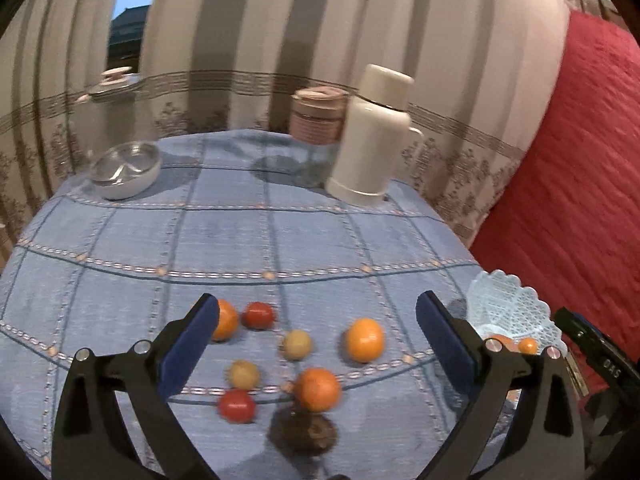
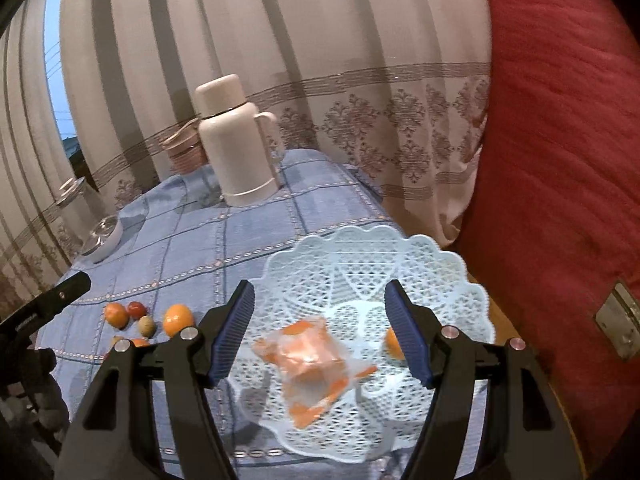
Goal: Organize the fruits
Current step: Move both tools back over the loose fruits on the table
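1. The lacy, scallop-edged pale blue plastic basket (image 2: 420,264) sits at the table's right edge, holding a crinkly clear bag of orange pieces (image 2: 316,360), seemingly fruit.
2. Smooth round loose fruits (image 1: 316,388), orange, red and tan, lie scattered on the checked blue woven tablecloth (image 1: 240,232).
3. The left gripper (image 1: 316,320) hangs spread wide above them, empty.
4. The right gripper (image 2: 320,308) stands parted over the basket, gripping nothing.
5. A glossy cream flask (image 1: 372,136) stands before patterned curtains (image 1: 260,40).
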The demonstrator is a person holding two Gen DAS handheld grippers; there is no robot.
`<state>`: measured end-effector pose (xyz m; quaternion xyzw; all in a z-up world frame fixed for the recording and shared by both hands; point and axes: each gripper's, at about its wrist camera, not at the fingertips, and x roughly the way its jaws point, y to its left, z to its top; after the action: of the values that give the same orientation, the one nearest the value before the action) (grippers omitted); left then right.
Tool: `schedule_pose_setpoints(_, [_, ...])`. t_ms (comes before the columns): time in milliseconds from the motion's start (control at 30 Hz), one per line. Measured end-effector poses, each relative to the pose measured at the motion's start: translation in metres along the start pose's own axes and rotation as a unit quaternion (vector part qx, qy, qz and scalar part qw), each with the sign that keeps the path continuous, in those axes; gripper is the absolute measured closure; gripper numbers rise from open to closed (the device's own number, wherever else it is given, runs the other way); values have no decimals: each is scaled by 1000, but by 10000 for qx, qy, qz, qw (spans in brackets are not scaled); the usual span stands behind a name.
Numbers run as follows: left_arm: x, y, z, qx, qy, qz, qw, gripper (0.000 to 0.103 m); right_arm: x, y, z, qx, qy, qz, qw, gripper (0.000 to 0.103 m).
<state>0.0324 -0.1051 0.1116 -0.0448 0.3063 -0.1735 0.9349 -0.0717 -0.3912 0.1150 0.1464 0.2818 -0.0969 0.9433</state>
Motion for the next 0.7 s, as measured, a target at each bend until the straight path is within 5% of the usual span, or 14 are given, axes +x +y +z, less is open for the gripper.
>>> schedule_pose_setpoints(367, [-3,64,10,-416,6,408,9983,5,4,47,2,-252,8,275,9993,26])
schedule_pose_setpoints(700, [30,80,6,-438,310,586,9968,5,12,80,0,-502,151,426,9977,25])
